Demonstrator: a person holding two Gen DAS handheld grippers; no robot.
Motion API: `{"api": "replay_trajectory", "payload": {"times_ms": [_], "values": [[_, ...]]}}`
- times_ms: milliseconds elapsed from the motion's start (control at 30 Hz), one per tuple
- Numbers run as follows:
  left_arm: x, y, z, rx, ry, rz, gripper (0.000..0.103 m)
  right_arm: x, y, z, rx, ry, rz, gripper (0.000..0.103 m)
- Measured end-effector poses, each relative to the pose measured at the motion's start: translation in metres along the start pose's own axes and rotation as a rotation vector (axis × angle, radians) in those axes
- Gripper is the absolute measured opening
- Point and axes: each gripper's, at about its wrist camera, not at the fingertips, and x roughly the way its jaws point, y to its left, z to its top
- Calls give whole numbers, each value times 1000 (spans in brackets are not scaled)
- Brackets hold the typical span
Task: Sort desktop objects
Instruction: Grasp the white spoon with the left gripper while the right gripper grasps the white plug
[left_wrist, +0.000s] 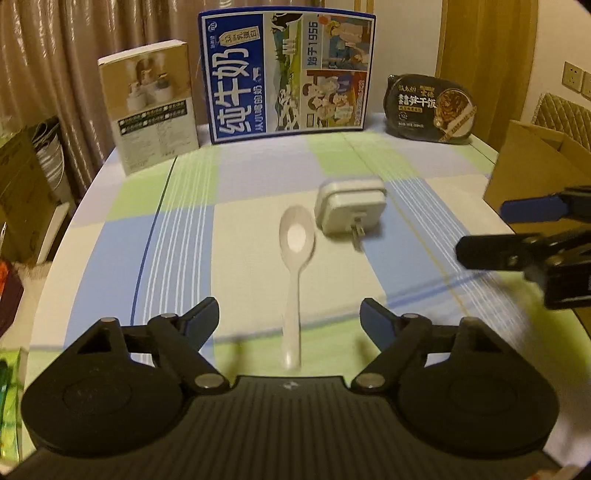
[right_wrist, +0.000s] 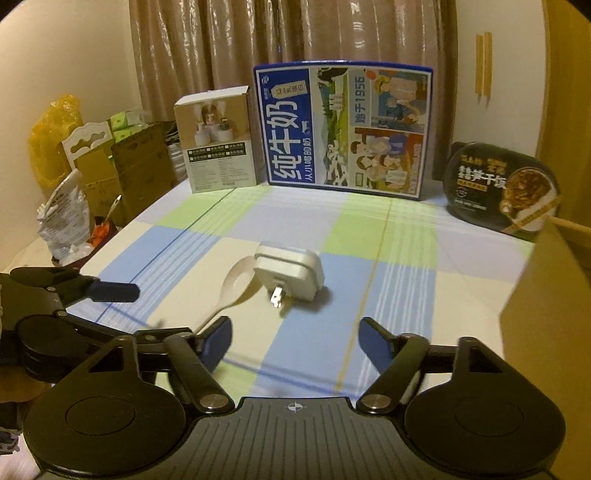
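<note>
At the bottom of the left wrist view my left gripper (left_wrist: 288, 317) has its jaws apart with nothing between the pads; the handle end of the white spoon (left_wrist: 295, 258) lies on the cloth in the lower centre of the frame, right in the gap but untouched. In the right wrist view my right gripper (right_wrist: 293, 339) is likewise spread and empty, aimed at the white charger (right_wrist: 290, 273) in the middle of the frame, which sits on the checked tablecloth (right_wrist: 388, 295) with its prongs facing me.

I judge the step to be the approach to two pickups, spoon on the left and charger on the right. To do it well I would straddle the thin spoon handle squarely before closing. The charger is smooth and rounded, so I would take it across its flat sides, clear of the prongs.

The left view shows the whole spoon, its bowl just beside the charger; in the right view the charger and my own finger hide part of it. The right view alone shows the clutter at the left edge. Both show the cardboard box (right_wrist: 546, 314) at the right edge, perhaps the place for sorted things. Farthest back, a blue milk carton (left_wrist: 286, 74) stands against the curtain.
</note>
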Motion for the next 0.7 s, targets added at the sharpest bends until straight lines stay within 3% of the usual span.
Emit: {"api": "replay_trajectory", "payload": {"times_ms": [300,700], "values": [[38,10,15,36,-49,-8,75,52,-6,16,68,0,15,64],[59,13,5,52,-32,-2,75,97,4,26,72,6,0,64]]}}
